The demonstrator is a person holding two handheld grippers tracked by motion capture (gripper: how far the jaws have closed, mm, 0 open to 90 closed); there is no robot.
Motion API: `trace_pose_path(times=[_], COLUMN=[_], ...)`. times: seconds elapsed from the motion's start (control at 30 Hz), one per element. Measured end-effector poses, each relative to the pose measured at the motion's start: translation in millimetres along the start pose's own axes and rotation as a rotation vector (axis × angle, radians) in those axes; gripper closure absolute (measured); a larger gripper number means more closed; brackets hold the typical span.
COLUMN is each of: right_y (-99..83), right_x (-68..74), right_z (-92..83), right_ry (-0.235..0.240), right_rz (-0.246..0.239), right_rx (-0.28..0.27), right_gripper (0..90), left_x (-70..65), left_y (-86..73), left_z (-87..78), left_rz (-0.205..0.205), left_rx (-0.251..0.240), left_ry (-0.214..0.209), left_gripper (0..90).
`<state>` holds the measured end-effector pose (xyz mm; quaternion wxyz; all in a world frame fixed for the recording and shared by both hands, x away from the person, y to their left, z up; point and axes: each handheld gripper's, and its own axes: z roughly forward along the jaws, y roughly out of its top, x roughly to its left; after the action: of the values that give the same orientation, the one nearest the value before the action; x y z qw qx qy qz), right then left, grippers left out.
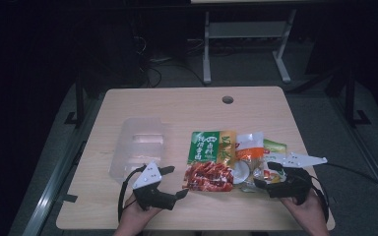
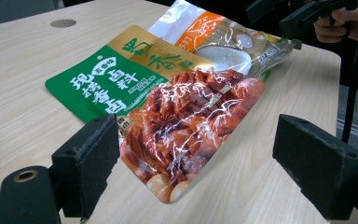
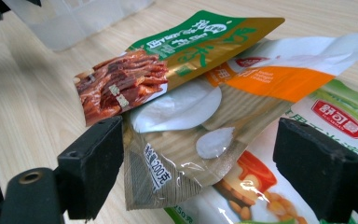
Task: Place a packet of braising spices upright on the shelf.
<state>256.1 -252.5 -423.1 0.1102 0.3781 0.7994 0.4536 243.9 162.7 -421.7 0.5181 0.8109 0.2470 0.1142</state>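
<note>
A pale wooden bench [image 1: 142,206] filled the middle of the high view, with a round hole [image 1: 228,100] near its far edge. On its left half lay a clear plastic box [image 1: 140,142]. To the right of the box lay a loose overlapping pile of food packets. A green and gold sauce packet [image 1: 207,146] sat farthest back, its lower part printed with red meat [image 2: 191,121]. A white and orange packet [image 1: 249,145] partly overlapped it, and a green-edged packet of beans [image 3: 261,186] lay under that one.

The left hand-held gripper [image 1: 174,183] rested just left of the pile, jaws spread wide around nothing, facing the sauce packet. The right hand-held gripper [image 1: 266,175] sat at the pile's right edge, jaws equally wide and empty, facing the white and orange packet.
</note>
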Motion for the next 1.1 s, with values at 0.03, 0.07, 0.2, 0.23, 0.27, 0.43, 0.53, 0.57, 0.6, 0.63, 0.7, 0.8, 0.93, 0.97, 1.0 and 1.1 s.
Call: trace_pose_path(times=[0.03,0.07,0.2,0.23,0.27,0.43,0.53,0.57,0.6,0.63,0.7,0.8,0.93,0.97,1.0,1.1], right_y=[0.0,1.0,4.6,4.6,7.7,18.5,28.9,34.3,37.5,42.0,51.4,69.9,82.0,89.5,92.8,101.0], right_x=[0.0,-0.1,1.2,1.2,2.0,3.8,3.8,3.5,2.8,3.2,3.3,0.2,-4.7,-7.0,-7.5,-9.1], right_z=[0.0,-0.9,-2.6,-2.6,-3.1,-2.4,-2.5,-2.2,-1.3,-0.6,2.5,12.2,21.8,28.9,32.4,45.5], right_ry=[0.0,0.001,0.008,0.008,0.022,0.042,0.05,0.057,0.06,0.068,0.076,0.08,0.077,0.069,0.07,0.065], right_rz=[0.0,0.004,0.007,0.007,0.009,0.004,0.01,0.013,0.002,0.004,-0.015,-0.017,-0.022,-0.019,-0.012,-0.014], right_rx=[0.0,-0.008,-0.01,-0.01,-0.019,-0.016,-0.011,-0.016,-0.02,-0.014,-0.003,0.019,0.038,0.051,0.063,0.101], right_gripper=[15.3,14.3,13.9,13.9,13.9,13.9,13.8,13.8,13.8,13.9,14.0,14.0,14.0,14.0,14.2,14.8], left_x=[0.0,0.1,-1.3,-2.1,-3.1,-3.9,-4.4,-4.3,-4.4,-4.5,-4.6,-2.9,1.6,2.7,4.3,4.9], left_y=[0.0,0.9,6.6,8.2,12.0,20.3,28.2,30.3,33.0,35.5,39.2,41.0,41.2,41.0,39.8,38.2], left_z=[0.0,0.9,3.8,4.1,5.3,7.4,9.2,10.3,12.1,14.1,19.2,26.6,36.4,39.4,46.0,52.5], left_rz=[0.0,0.0,-0.013,-0.008,-0.009,-0.005,0.006,0.01,0.007,0.001,0.002,-0.006,-0.022,-0.019,-0.019,-0.031], left_rx=[0.0,0.001,-0.004,-0.01,-0.018,-0.018,-0.03,-0.032,-0.033,-0.032,-0.029,-0.022,-0.002,0.005,0.023,0.04], left_ry=[0.0,0.0,0.002,0.006,0.001,-0.005,-0.008,-0.008,-0.008,-0.013,-0.012,-0.014,0.001,0.004,0.006,0.006], left_gripper=[13.9,14.2,14.3,14.3,14.4,14.9,16.8,18.0,18.6,18.8,19.4,22.0,22.3,22.7,24.4,31.9])
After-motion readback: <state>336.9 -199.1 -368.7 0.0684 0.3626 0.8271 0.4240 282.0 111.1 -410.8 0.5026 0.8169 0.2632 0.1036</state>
